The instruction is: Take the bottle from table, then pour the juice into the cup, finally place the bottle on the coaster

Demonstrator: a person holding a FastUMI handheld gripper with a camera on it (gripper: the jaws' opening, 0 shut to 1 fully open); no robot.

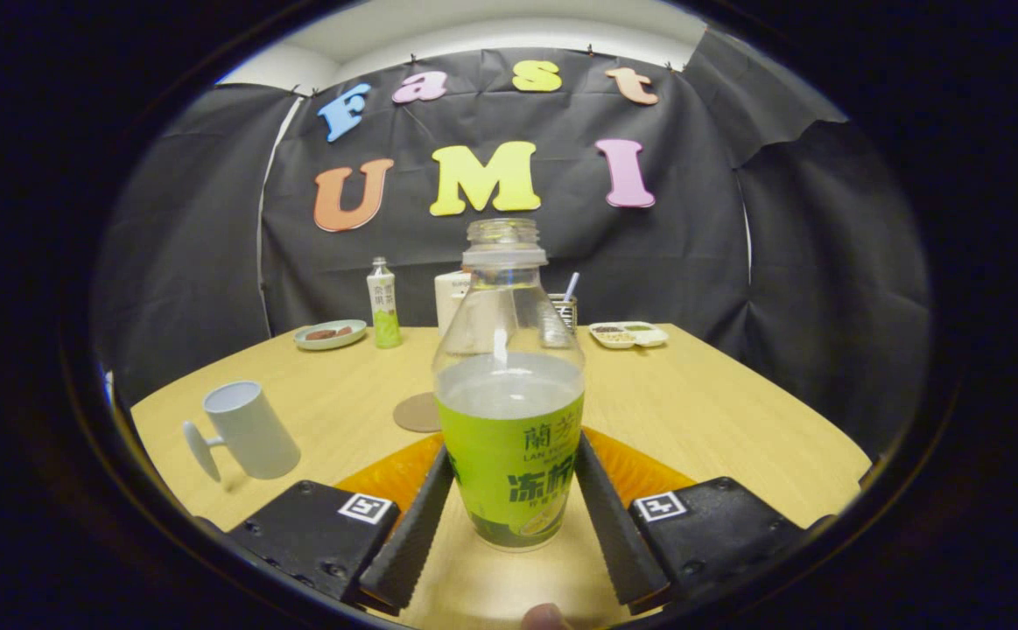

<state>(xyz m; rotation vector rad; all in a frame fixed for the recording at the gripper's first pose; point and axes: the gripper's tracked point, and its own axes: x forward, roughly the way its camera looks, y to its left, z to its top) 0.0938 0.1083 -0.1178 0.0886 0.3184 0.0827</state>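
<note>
Gripper view: bottle at frame centre, uncapped, upright, base apparently on bench; jaws pinching its label sides. Cup lower left, coaster behind bottle. Grasp made; pouring, placing left.

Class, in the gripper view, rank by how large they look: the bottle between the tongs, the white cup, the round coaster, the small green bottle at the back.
1. Bottle, pressed by both tongs; nearness inflates it.
2. White cup.
3 and 4. Coaster and small green bottle: too alike to rank.

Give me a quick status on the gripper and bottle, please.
Gripper shut on bottle, bottle upright, uncapped. Cup ahead left, coaster behind bottle. Path clear.
</note>
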